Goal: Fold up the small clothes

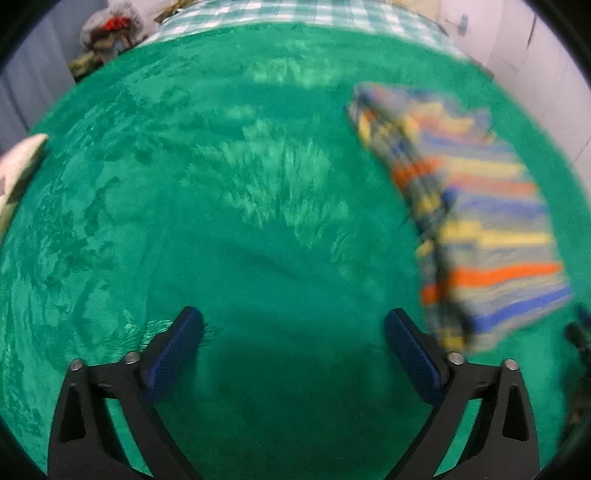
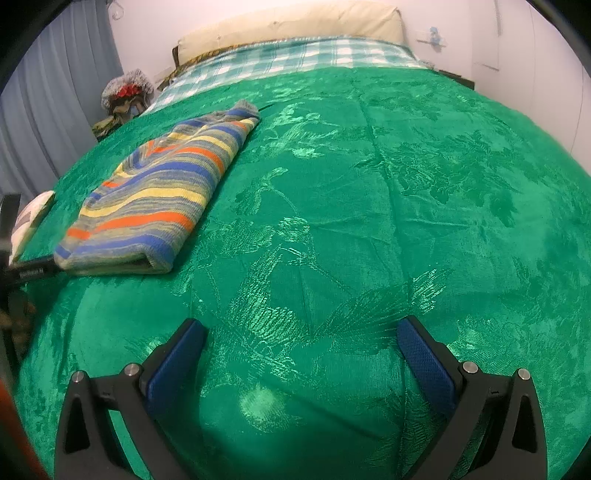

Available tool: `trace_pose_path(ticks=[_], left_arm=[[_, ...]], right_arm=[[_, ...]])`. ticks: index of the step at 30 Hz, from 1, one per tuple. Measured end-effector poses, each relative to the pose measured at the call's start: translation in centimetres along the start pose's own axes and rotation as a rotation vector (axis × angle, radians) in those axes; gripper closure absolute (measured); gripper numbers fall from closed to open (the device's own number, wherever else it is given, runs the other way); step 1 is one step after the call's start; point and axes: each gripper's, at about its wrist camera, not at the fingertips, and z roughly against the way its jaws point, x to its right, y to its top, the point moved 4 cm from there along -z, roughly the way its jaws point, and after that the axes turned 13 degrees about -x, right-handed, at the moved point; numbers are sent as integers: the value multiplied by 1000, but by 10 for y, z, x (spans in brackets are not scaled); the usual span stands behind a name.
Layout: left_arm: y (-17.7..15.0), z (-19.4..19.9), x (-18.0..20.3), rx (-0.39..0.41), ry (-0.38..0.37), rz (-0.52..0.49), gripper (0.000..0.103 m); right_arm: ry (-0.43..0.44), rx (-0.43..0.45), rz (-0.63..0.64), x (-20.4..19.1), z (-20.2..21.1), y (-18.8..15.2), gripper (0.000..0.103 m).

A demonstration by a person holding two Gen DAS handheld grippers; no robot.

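A striped knit garment [image 2: 159, 195] in blue, orange, yellow and grey lies folded into a long rectangle on the green bedspread [image 2: 369, 184], to the left of my right gripper. It shows blurred in the left wrist view [image 1: 476, 229], to the right of my left gripper. My left gripper [image 1: 293, 328] is open and empty over bare bedspread [image 1: 221, 184]. My right gripper [image 2: 301, 339] is open and empty over bare bedspread.
A white folded cloth [image 2: 31, 218] lies at the bed's left edge, also in the left wrist view [image 1: 18, 166]. A checked sheet [image 2: 288, 59] and cream pillow [image 2: 295, 22] are at the head. A cluttered pile [image 2: 125, 92] and a grey curtain [image 2: 48, 110] stand beside the bed.
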Motion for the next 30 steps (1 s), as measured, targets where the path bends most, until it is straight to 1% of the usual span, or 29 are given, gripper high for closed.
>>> trace_pose_path(ticks=[1,2,3,4,5,6,8,9,10,11,12,13,14,15,16,18,21,24,26,27,28,29,30], left_arm=[[1,17,-3,54,-84,17,5],[6,36,-4,113,-192,28,4],[12,43,0,126,-255,25,3],[20,44,6,117,-298,8,3],[32,37,19,83,-325,-27,3],[41,27,29,48,-313,-51,4],[57,-3,45,-29,-256,-83,6],[65,-22,51,-74,-224,-81,12],[70,-37,54,-111,-209,-69,16],[75,-47,57,-126,-210,-54,16],[78,-48,58,-112,-214,-41,16],[81,-47,59,-94,-229,-18,29],[83,-47,60,-96,-260,-3,67],[84,-49,64,-122,-336,14,87],[86,-47,65,-127,-340,29,87],[87,-30,73,-76,-310,-6,88],[87,3,83,13,-305,-60,88],[88,33,87,80,-331,-74,88],[97,41,86,118,-323,-76,86],[100,37,83,126,-298,-61,76],[101,28,78,117,-255,-48,66],[100,10,71,59,-182,-38,31],[94,-7,63,-10,-112,-29,27]], right_arm=[[32,13,-6,1,8,4,4],[94,54,-18,2,23,12,5],[126,79,-22,1,30,21,5],[168,101,-23,-1,35,35,5],[217,105,-20,-4,35,49,5],[298,88,-13,-10,29,70,5],[412,27,-28,-20,6,108,6],[440,9,-39,-24,-5,123,9],[467,-15,-51,-28,-20,137,9],[502,-67,-70,-33,-41,151,11],[535,-121,-92,-36,-57,157,17],[562,-175,-113,-40,-72,160,24],[562,-202,-125,-43,-83,161,44],[509,-189,-112,-46,-86,162,65],[491,-182,-93,-50,-86,162,69],[454,-143,-60,-56,-74,161,74],[417,-57,12,-63,-41,162,76],[405,27,55,-64,-7,168,76],[410,56,61,-62,6,177,76],[417,61,57,-62,6,182,76],[429,59,49,-61,5,185,75],[447,36,28,-60,-2,186,72],[432,-29,3,-57,-17,184,59]])
